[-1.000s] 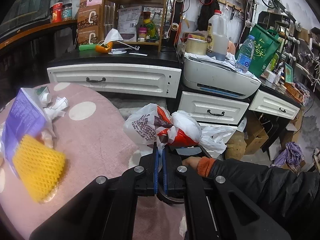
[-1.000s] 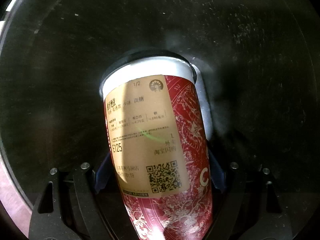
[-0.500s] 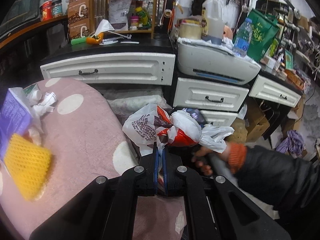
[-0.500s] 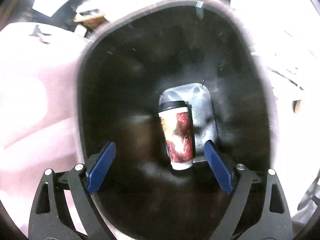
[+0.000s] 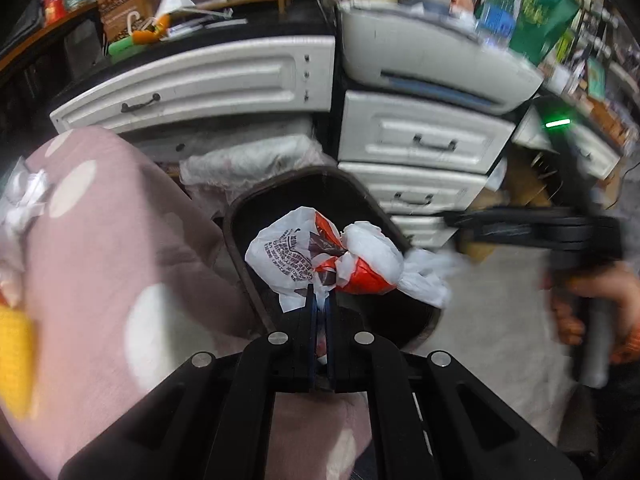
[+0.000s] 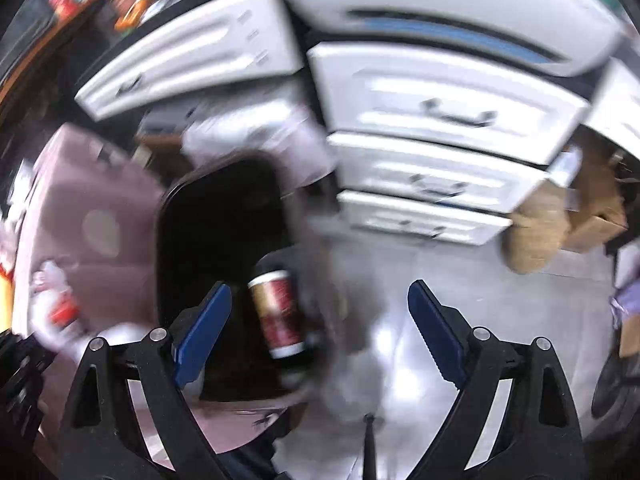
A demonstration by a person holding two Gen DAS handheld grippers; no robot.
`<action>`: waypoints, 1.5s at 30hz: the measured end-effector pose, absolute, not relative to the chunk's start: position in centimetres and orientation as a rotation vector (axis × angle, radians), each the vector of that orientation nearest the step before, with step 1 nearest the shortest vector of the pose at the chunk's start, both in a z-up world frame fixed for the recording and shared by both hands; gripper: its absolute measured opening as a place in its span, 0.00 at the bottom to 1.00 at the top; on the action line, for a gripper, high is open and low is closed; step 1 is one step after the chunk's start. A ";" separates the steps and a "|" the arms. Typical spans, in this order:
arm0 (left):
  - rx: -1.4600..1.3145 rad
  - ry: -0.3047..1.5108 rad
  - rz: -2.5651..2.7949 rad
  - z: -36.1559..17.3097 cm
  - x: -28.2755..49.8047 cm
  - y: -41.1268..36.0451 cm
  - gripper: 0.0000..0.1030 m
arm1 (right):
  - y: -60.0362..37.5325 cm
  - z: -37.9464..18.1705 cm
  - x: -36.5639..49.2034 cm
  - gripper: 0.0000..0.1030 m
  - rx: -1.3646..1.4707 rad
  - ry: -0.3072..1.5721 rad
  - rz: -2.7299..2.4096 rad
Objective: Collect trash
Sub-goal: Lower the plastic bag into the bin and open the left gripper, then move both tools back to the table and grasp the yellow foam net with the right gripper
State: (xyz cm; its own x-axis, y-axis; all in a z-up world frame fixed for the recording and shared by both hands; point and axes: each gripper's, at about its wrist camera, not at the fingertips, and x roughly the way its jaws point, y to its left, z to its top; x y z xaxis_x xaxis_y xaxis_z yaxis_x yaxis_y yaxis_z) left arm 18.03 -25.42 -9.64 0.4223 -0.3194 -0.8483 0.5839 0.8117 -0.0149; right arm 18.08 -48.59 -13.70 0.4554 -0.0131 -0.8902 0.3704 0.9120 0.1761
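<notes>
My left gripper [image 5: 319, 304] is shut on a knotted white and red plastic bag [image 5: 312, 256]. The bag hangs over the mouth of a black bin [image 5: 240, 216] beside the pink table. In the right wrist view, my right gripper [image 6: 320, 316] is open well above that bin [image 6: 168, 216], with nothing between its blue pads [image 6: 202, 336]. A red paper cup [image 6: 278, 314] with a tan label lies inside the bin, free of the pads. The same bag [image 6: 56, 312] shows as a blur at the left of that view. The right gripper's body [image 5: 560, 236] and the hand [image 5: 600, 304] holding it appear at the right of the left wrist view.
A pink cloth with white dots [image 5: 100, 260] covers the table, with a yellow foam net [image 5: 12, 360] and crumpled white paper [image 5: 24, 200] on it. White drawers [image 5: 420, 140] and a printer [image 5: 420, 52] stand behind the bin. Cardboard boxes [image 6: 592, 216] sit on the grey floor.
The right gripper let go of the cup deep in the bin and rose out of it. The left gripper carried the bag from above the table's edge to above the bin.
</notes>
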 end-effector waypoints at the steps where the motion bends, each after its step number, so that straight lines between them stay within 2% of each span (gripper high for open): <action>1: 0.317 1.004 -0.569 -10.4 18.4 -26.1 0.05 | -49.3 -13.0 16.9 0.86 0.368 1.055 -0.281; 11: 0.355 1.202 -0.514 -15.2 20.9 -29.8 0.05 | -50.9 -12.6 9.9 0.86 0.395 0.936 -0.385; 17: 0.413 1.238 -0.476 -17.8 21.6 -30.0 0.07 | -50.6 -12.4 8.9 0.86 0.416 0.914 -0.370; 18: 0.424 1.237 -0.479 -17.9 21.6 -30.1 0.13 | -50.4 -12.3 8.9 0.86 0.414 0.912 -0.368; 19: 0.445 1.237 -0.492 -18.1 21.5 -30.3 0.32 | -50.2 -12.2 9.0 0.86 0.413 0.910 -0.367; 20: 0.459 1.239 -0.503 -18.3 21.5 -30.7 0.47 | -50.0 -12.2 9.0 0.86 0.413 0.907 -0.364; 21: 0.473 1.234 -0.517 -18.4 21.2 -30.9 0.70 | -49.9 -12.1 9.1 0.86 0.412 0.903 -0.361; 22: 0.470 1.223 -0.524 -18.2 21.2 -31.0 0.75 | -49.8 -12.0 9.1 0.86 0.410 0.902 -0.359; 25: 0.486 1.204 -0.551 -17.8 20.6 -31.3 0.84 | -49.5 -11.6 9.1 0.86 0.400 0.894 -0.357; 33: 0.437 1.126 -0.582 -13.9 19.4 -30.7 0.83 | -49.7 -10.3 8.5 0.87 0.405 0.857 -0.377; 45: 0.346 0.836 -0.592 -3.9 14.4 -24.5 0.92 | -47.2 -7.5 8.6 0.88 0.387 0.789 -0.294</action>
State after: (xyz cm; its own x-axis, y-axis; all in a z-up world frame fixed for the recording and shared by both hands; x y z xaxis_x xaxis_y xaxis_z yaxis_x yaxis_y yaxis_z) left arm 14.43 -24.55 -3.90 0.5247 -0.3524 -0.7750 0.6141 0.7871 0.0579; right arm 8.62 -47.17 -7.47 0.6699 -0.1115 -0.7340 0.3960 0.8900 0.2262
